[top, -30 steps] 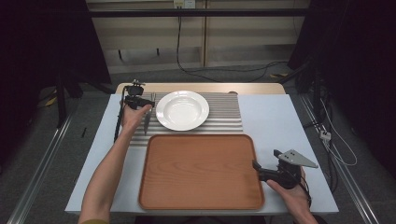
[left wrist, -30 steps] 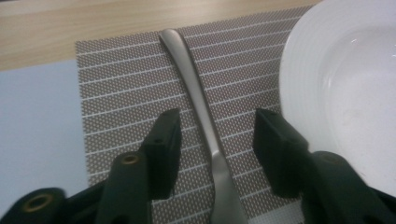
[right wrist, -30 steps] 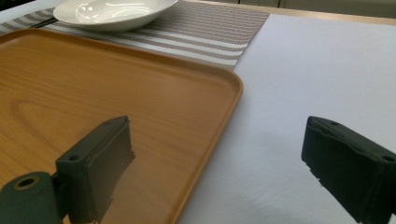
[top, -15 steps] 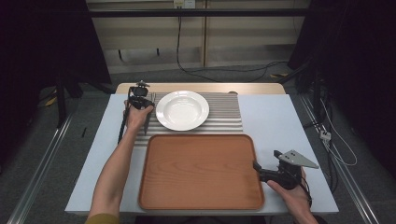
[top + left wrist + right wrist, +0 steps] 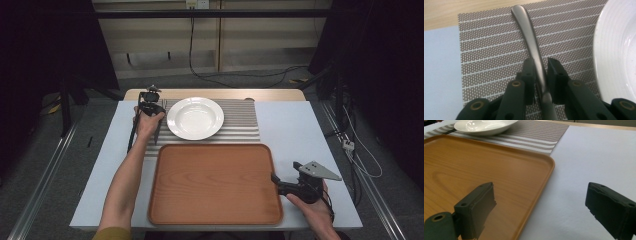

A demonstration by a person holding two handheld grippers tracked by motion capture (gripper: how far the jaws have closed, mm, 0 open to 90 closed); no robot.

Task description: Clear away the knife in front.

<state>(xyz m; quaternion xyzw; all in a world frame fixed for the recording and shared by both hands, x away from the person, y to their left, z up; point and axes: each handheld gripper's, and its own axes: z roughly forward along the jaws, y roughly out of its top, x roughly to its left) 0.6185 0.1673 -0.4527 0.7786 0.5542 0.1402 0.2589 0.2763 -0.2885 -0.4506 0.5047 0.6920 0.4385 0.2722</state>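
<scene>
Dark curtains and a pale cabinet with trailing cables close off the room behind a light blue-grey surface (image 5: 300, 130), on which a striped placemat (image 5: 240, 122) carries a white plate (image 5: 195, 118) and, nearer the person, a bare wooden tray (image 5: 215, 182) lies empty. At the mat's left edge, just beside the plate, a metal utensil handle (image 5: 529, 32) lies flat on the weave; its working end is hidden below the jaws, so I cannot tell spoon from fork. The left hand-held gripper (image 5: 541, 75) has just been closing and its jaws now flank the handle, the pads seemingly touching or nearly touching the metal on both sides. To do this pickup well, I judge the pinch should be firm and square across the narrow shaft before any lift, since smooth metal could pivot or slide; a straight rise would keep it off the plate's rim. The right hand-held gripper (image 5: 539, 207) hangs with its jaws spread wide astride the tray's right edge, holding nothing.
</scene>
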